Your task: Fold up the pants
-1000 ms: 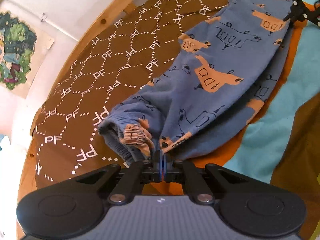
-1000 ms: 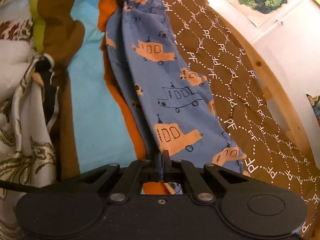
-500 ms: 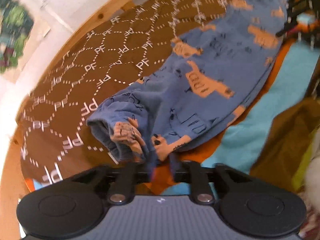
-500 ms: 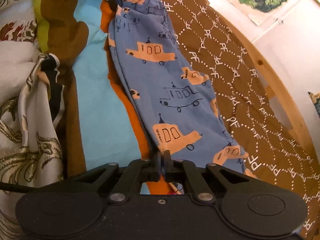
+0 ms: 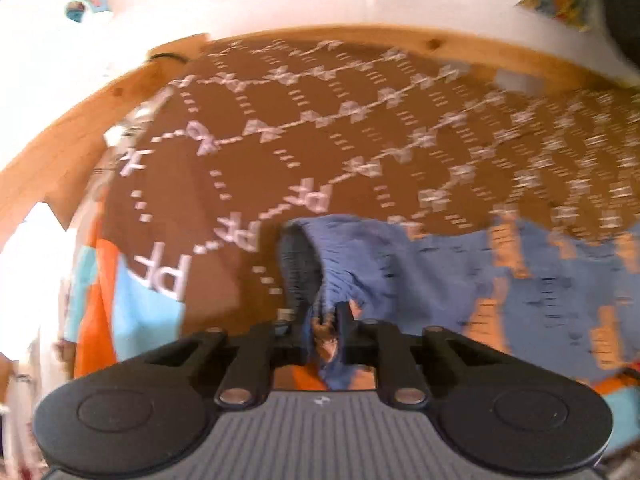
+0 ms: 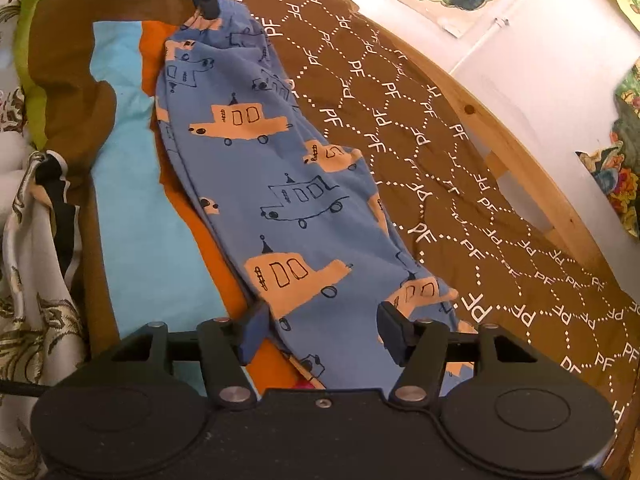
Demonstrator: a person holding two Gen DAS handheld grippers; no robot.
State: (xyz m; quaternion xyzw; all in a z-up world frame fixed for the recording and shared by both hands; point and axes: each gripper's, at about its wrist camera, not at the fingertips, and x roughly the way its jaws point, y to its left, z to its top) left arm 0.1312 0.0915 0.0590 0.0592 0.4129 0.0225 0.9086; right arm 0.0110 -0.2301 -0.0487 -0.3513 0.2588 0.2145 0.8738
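Observation:
Blue pants printed with orange cars lie folded lengthwise on the bed, running from near to far in the right wrist view. My right gripper hovers over their near end. Its jaws are opening wide, and the cloth lies under and between them without the pads touching it. At the far end my left gripper pinches the cuff. In the blurred left wrist view the pants stretch off to the right. There the left gripper is closing, with the gathered cuff bunched between its fingers.
A brown blanket with white PF hexagon print covers the bed's right side, bounded by a wooden bed rail and a white wall with posters. A turquoise and orange sheet lies left of the pants. A white and gold patterned cloth is heaped at far left.
My right gripper has opened and let go of the near end of the pants. My left gripper opened, closed again on the cuff, rolled and rose, so its view swung toward the wall.

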